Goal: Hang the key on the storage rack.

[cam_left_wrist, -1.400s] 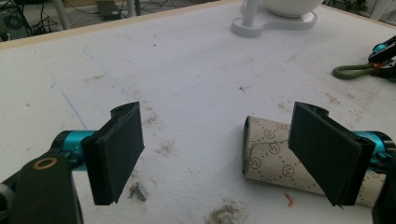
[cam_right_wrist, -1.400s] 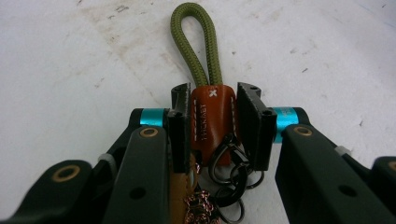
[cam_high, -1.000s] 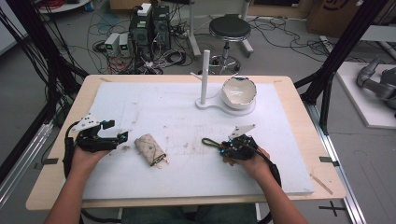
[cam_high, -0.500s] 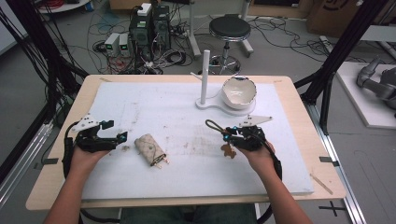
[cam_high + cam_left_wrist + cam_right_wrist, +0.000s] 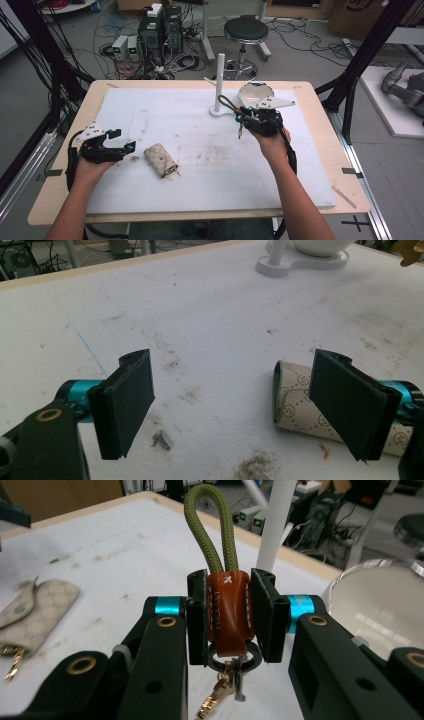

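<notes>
Since a second ago the right gripper point(image 5: 239, 119), clenched on the olive-looped keychain point(image 5: 227, 605), has carried it up near the white peg stand point(image 5: 220, 80), hanging still undone; left gripper point(image 5: 131, 146) rests released beside the key pouch point(image 5: 161, 160).

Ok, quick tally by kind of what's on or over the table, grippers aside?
Key fobs with a green cord loop: 1, the key fob held in the right gripper
Patterned key pouches: 1, the key pouch
White stands with post and bowl: 1, the stand
Total: 3
</notes>
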{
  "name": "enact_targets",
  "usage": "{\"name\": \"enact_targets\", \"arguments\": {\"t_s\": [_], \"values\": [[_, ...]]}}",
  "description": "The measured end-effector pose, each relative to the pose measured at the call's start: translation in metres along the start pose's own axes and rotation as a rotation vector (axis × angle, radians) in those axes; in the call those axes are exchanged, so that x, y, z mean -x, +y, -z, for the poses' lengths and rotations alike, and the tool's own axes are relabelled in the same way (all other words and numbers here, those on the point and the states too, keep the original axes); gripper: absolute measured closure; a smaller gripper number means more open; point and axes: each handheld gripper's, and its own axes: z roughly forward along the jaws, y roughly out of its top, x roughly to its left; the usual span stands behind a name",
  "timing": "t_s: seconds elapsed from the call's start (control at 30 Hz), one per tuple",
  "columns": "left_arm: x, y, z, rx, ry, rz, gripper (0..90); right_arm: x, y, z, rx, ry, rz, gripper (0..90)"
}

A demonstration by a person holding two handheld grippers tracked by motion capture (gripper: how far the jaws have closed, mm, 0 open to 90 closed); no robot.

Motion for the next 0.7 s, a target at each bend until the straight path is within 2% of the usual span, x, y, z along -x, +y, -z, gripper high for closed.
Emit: {"name": "enact_targets", "arguments": {"t_s": [0.13,0.4,0.7], "values": [[-0.001,0.000,0.000,0.000,0.002,0.004,18.3,0.003,0.019,-0.005,0.013,-0.024,0.027,71.6],[-0.001,0.000,0.000,-0.002,0.002,0.005,18.3,0.008,0.046,-0.011,0.036,-0.070,0.048,71.6],[-0.002,-0.001,0.001,-0.002,0.003,0.005,18.3,0.014,0.052,-0.015,0.051,-0.118,0.052,71.7]]}}
